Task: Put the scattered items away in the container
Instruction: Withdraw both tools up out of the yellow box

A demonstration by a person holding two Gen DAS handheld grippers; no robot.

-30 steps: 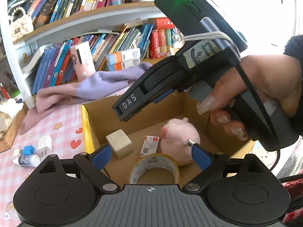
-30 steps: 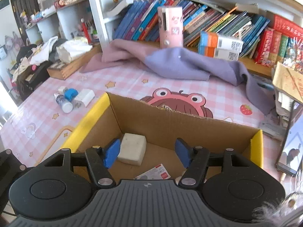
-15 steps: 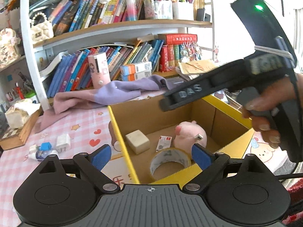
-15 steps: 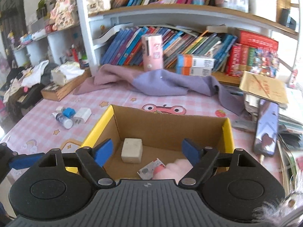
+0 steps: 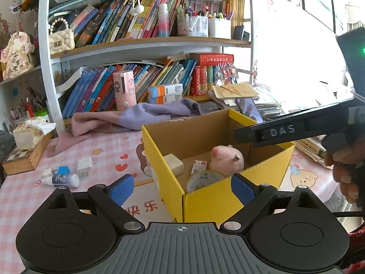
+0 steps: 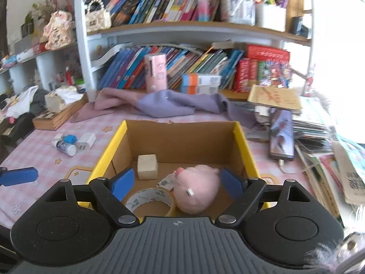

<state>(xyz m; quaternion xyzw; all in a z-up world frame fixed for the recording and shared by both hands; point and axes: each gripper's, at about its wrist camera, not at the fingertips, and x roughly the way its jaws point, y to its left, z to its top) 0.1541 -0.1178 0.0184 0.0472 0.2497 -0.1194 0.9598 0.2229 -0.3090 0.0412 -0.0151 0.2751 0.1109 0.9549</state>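
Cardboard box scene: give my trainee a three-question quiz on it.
1. True or false: the tape roll lies inside the cardboard box.
2. Which is still out on the tablecloth? A) pink plush toy B) small bottle C) beige block
3. Fill in: both the left claw and the right claw are ____ and hold nothing.

Key: 1 true; 2 B; 3 open.

One box (image 6: 241,137); four items inside; three items outside.
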